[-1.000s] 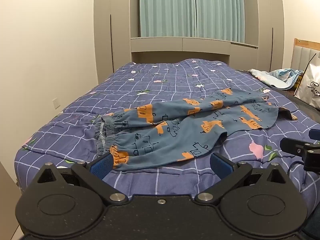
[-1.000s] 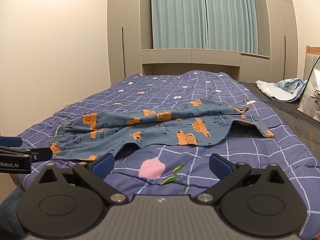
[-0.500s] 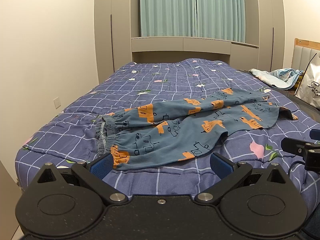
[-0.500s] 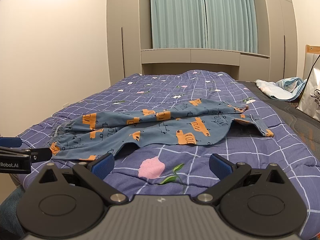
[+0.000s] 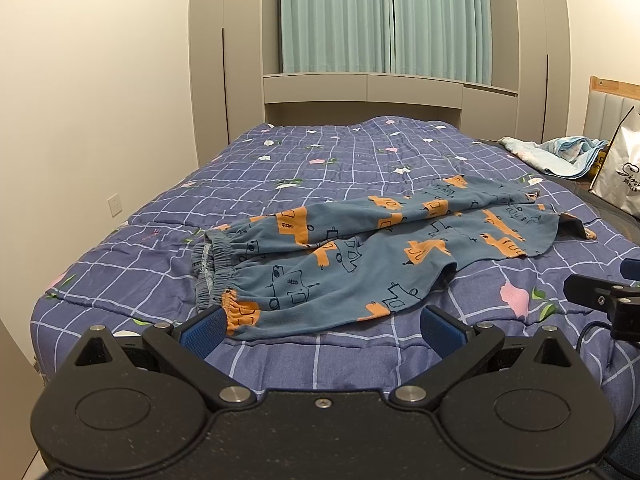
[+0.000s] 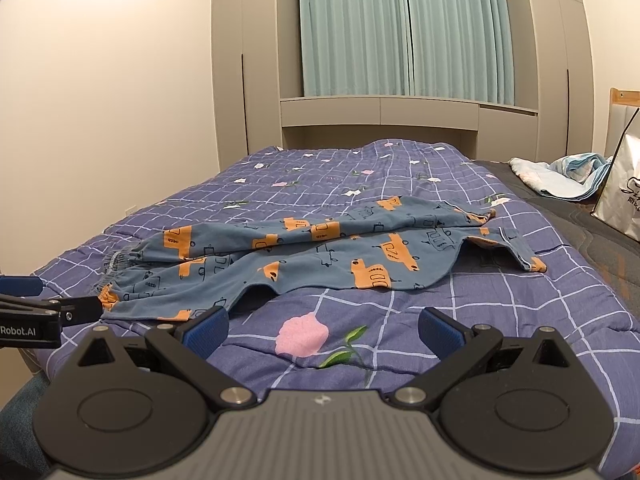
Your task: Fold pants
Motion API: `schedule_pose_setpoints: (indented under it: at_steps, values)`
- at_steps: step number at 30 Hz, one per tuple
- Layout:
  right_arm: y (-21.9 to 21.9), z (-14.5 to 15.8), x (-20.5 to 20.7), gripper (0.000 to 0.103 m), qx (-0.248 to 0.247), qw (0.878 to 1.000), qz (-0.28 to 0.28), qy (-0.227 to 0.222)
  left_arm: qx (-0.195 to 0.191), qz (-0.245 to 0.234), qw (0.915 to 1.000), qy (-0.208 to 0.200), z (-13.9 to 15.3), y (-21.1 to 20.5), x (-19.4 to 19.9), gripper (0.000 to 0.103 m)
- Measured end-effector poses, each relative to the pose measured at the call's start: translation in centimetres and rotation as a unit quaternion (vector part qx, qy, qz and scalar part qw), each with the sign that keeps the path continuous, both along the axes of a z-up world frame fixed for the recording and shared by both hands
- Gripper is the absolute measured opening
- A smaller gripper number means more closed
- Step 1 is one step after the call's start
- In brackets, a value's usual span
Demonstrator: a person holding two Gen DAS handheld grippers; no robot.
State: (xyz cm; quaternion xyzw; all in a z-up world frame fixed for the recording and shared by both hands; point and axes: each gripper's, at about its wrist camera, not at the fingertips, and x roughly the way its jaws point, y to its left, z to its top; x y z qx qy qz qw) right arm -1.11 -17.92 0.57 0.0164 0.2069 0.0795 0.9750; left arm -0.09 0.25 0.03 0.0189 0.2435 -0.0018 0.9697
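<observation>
Blue pants point(image 5: 360, 264) printed with orange vehicles lie spread across the purple checked quilt point(image 5: 320, 160), their elastic waistband point(image 5: 216, 268) at the left and the legs running off to the right. In the right wrist view the same pants point(image 6: 320, 248) stretch across the bed's middle. My left gripper point(image 5: 322, 326) hovers open just short of the near waistband corner, holding nothing. My right gripper point(image 6: 322, 326) is open over the quilt in front of the crotch, with a pink flower print between its fingers. Each gripper's tip shows at the edge of the other's view.
A crumpled light blue cloth point(image 5: 556, 152) and a white shopping bag point(image 5: 618, 172) sit at the bed's right side. Grey wardrobes point(image 5: 224, 60) and teal curtains point(image 5: 384, 16) stand behind the bed. A bare wall point(image 5: 80, 120) runs along the left.
Both views shifted only slightly; the grippers hold almost still and stay open. The pants have not moved.
</observation>
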Motion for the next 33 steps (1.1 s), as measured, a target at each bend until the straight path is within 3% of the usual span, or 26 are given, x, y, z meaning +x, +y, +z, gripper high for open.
schedule_pose_setpoints:
  at_steps: [33]
  values:
    - [-0.04, -0.17, 0.1, 0.103, 0.002, 1.0, -0.001, 0.0, 0.0, 0.0, 1.0, 0.001, -0.13, 0.22, 0.06, 0.102]
